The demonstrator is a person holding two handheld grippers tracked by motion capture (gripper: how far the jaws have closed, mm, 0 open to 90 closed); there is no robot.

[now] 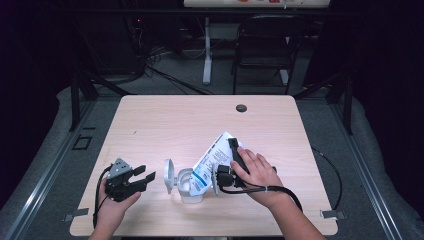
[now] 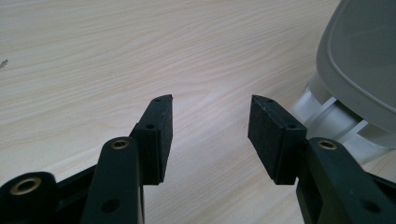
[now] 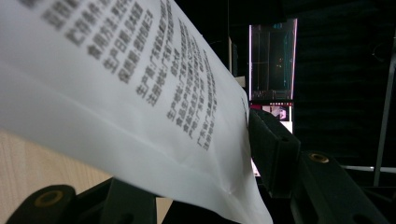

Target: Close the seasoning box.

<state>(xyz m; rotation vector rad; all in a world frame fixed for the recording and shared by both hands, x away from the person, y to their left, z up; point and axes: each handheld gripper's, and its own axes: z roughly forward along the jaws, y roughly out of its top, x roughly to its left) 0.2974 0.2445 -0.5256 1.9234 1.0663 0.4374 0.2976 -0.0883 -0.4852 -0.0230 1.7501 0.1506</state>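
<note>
High view shows a white printed pouch (image 1: 210, 162) tilted mouth-down over the grey container (image 1: 190, 187) with its lid (image 1: 169, 176) up, apparently for pouring, right gripper (image 1: 231, 150) clamping it, left gripper (image 1: 142, 176) idle with jaws open on the table (image 1: 165, 120).

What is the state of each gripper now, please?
Left gripper: open, holding nothing.
Right gripper: holding the white printed bag over the white container.
</note>
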